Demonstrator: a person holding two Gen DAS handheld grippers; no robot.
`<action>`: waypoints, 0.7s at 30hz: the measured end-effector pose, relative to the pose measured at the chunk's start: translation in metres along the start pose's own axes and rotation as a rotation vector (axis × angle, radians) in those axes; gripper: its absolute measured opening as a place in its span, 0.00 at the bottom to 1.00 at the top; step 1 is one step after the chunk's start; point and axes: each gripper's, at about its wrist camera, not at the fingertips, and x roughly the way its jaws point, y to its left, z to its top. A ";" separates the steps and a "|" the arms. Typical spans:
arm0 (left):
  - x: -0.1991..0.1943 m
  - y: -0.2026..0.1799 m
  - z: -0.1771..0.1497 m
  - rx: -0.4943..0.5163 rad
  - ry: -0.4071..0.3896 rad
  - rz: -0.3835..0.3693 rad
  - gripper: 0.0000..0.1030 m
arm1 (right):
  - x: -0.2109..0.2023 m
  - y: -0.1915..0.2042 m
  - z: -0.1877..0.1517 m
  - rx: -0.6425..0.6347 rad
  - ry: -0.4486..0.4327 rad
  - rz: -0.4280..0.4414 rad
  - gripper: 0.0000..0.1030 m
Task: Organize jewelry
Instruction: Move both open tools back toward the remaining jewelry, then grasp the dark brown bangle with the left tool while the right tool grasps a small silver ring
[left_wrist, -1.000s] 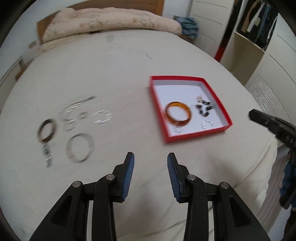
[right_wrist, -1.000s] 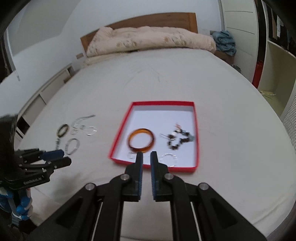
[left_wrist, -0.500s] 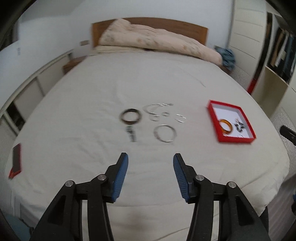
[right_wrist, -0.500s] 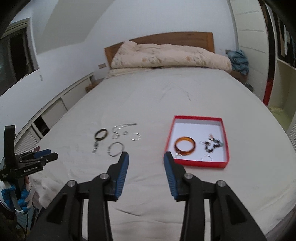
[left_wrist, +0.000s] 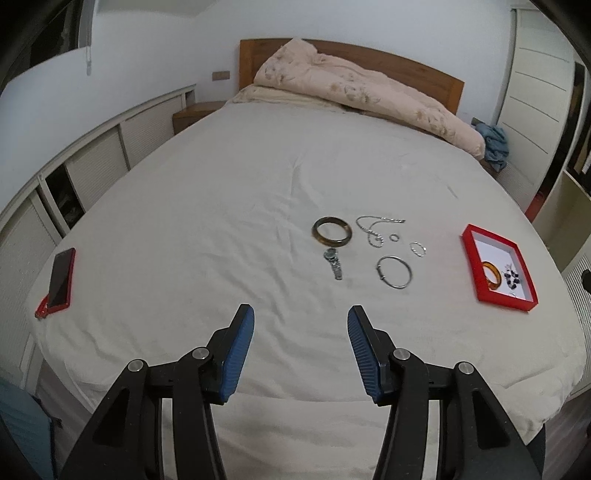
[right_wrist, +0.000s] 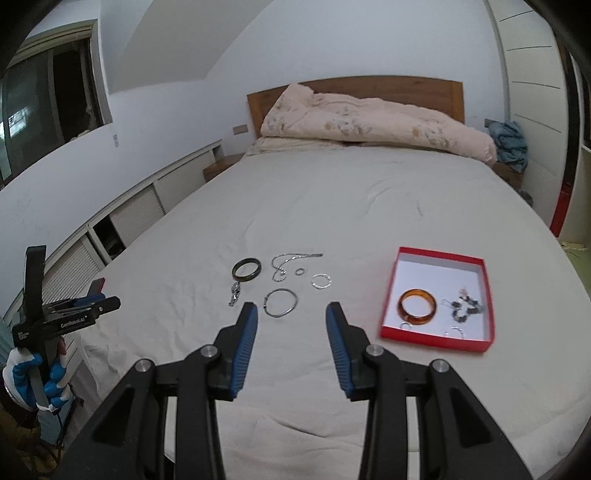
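Note:
Loose jewelry lies on the white bed: a dark bangle (left_wrist: 331, 232), a silver chain (left_wrist: 373, 229), a small ring (left_wrist: 394, 237), a twisted silver ring (left_wrist: 418, 249), a silver bangle (left_wrist: 394, 271) and a small watch piece (left_wrist: 334, 263). A red tray (left_wrist: 469, 236) at the right holds an amber bangle (right_wrist: 417, 307), dark beads (right_wrist: 464, 310) and small hoops. My left gripper (left_wrist: 300, 349) is open and empty, held back over the bed's near edge. My right gripper (right_wrist: 291, 341) is open and empty, with the silver bangle (right_wrist: 281, 302) just beyond it.
A phone in a red case (left_wrist: 61, 277) lies at the bed's left edge. A folded duvet (left_wrist: 354, 85) lies against the wooden headboard. Low cabinets (left_wrist: 92, 166) run along the left wall and wardrobes (left_wrist: 535, 85) stand at the right. The left gripper shows in the right wrist view (right_wrist: 85, 308).
Both grippers have pulled back and up from the tray, so the whole bed shows. The right gripper opened from nearly shut to wide. The left gripper swung left and opened wider.

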 end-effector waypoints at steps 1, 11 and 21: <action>0.005 0.001 0.001 -0.002 0.006 0.001 0.50 | 0.007 0.000 0.000 -0.001 0.009 0.004 0.35; 0.094 0.007 0.030 -0.019 0.099 -0.021 0.50 | 0.101 -0.015 0.006 0.034 0.128 0.019 0.35; 0.203 -0.006 0.079 0.011 0.178 -0.076 0.43 | 0.224 -0.022 0.027 0.018 0.220 0.063 0.31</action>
